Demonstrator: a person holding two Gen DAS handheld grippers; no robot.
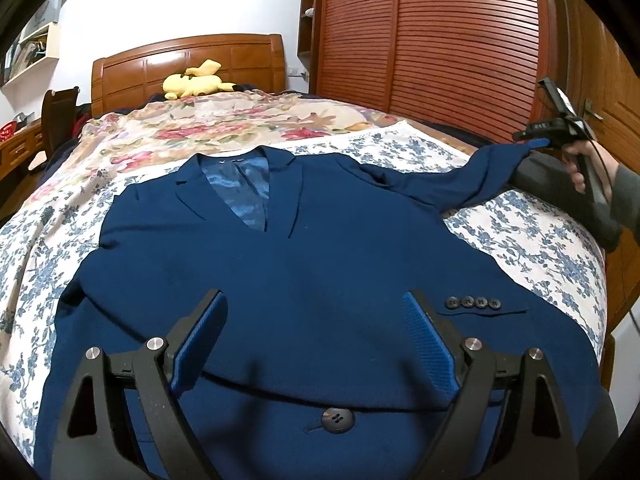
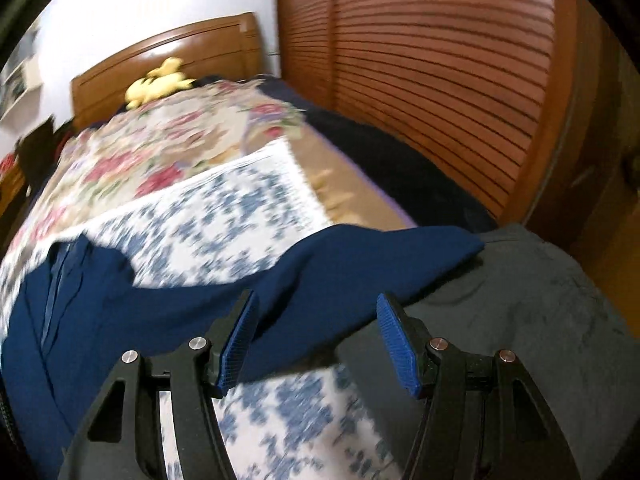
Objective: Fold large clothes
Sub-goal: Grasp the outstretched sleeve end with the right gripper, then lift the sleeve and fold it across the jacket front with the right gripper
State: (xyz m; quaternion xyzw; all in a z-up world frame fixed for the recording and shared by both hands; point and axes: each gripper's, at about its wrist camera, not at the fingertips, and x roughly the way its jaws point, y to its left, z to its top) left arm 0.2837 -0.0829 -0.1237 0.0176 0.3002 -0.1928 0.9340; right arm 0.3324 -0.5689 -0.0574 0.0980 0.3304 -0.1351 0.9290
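Observation:
A navy blue suit jacket [image 1: 304,280] lies face up on the bed, collar toward the headboard. One sleeve is folded across its front, cuff buttons [image 1: 473,303] showing. My left gripper [image 1: 316,312] is open and empty, just above the jacket's front. The other sleeve [image 1: 460,176] stretches out to the bed's right edge. My right gripper [image 1: 538,136] is by that sleeve's end. In the right wrist view the right gripper [image 2: 316,312] is open, with the sleeve [image 2: 360,268] lying under its fingers. That view is blurred.
The bed has a blue-flowered sheet [image 1: 532,236] and a red-flowered cover [image 1: 200,132]. A yellow plush toy [image 1: 196,82] lies by the wooden headboard [image 1: 188,64]. A slatted wooden wardrobe [image 1: 432,36] stands close on the right. A dark grey cloth [image 2: 520,312] lies at the bed's right edge.

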